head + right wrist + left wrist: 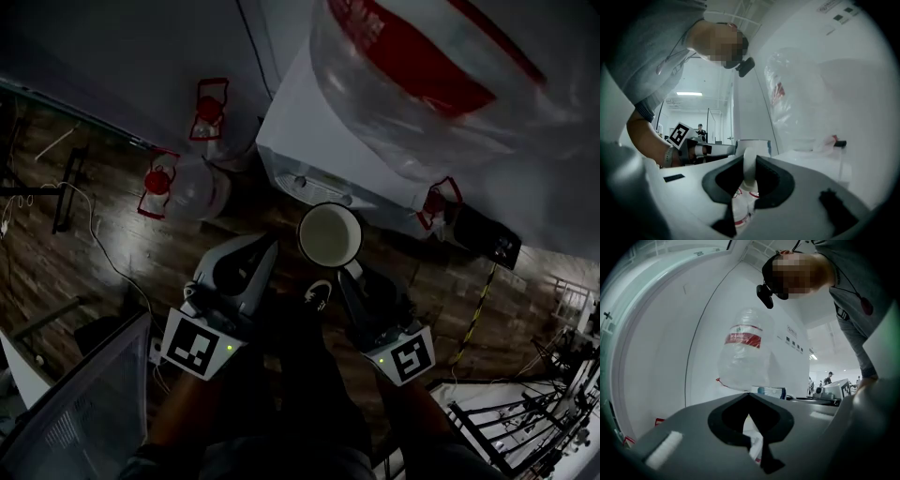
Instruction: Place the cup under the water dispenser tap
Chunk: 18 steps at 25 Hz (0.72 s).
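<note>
A white cup [330, 234] with a blue rim hangs open side up just in front of the white water dispenser [309, 141]. My right gripper [349, 277] is shut on its handle. In the right gripper view the handle [749, 171] stands pinched between the jaws, with the cup body [752, 146] beyond them. My left gripper [265, 251] hovers just left of the cup, apart from it, its jaws shut with nothing between them. A big clear water bottle [422, 84] with a red label sits upside down on the dispenser. The tap itself I cannot make out.
Two empty clear bottles with red handles [183, 187] [211, 112] lie on the dark wooden floor left of the dispenser. Cables [94, 234] trail at the left. A person's shoe [317, 295] shows under the cup. More equipment stands at the bottom right [525, 412].
</note>
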Each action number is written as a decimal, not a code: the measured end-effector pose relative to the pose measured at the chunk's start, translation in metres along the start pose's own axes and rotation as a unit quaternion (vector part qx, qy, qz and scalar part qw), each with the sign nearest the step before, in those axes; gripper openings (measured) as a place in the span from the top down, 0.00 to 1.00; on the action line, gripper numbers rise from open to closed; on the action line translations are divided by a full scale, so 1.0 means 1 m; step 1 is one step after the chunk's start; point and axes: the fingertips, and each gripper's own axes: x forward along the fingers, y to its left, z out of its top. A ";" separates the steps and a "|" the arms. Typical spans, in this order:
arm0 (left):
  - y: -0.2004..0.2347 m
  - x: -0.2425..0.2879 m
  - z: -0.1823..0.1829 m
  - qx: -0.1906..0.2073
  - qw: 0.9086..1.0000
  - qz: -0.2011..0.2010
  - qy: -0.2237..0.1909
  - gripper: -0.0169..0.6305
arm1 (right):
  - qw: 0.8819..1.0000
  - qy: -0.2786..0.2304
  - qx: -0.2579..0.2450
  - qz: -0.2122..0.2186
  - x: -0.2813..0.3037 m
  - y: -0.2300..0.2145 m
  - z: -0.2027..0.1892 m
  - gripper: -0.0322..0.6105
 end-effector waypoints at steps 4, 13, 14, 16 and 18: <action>0.027 0.005 -0.034 0.009 1.000 -0.003 -0.018 0.96 | 1.000 0.002 0.008 -0.007 0.020 0.002 -0.047 0.85; 0.071 0.010 -0.125 0.012 1.000 -0.005 -0.006 0.96 | 1.000 0.003 -0.008 -0.024 0.040 0.006 -0.142 0.85; 0.074 0.010 -0.134 0.013 1.000 -0.008 -0.001 0.96 | 1.000 0.003 -0.006 -0.025 0.042 0.006 -0.150 0.85; 0.078 0.012 -0.152 0.017 1.000 -0.011 0.005 0.96 | 1.000 0.005 -0.004 -0.025 0.044 0.007 -0.167 0.85; 0.084 0.015 -0.168 0.010 1.000 -0.006 0.001 0.96 | 1.000 0.008 -0.006 -0.020 0.046 0.009 -0.184 0.85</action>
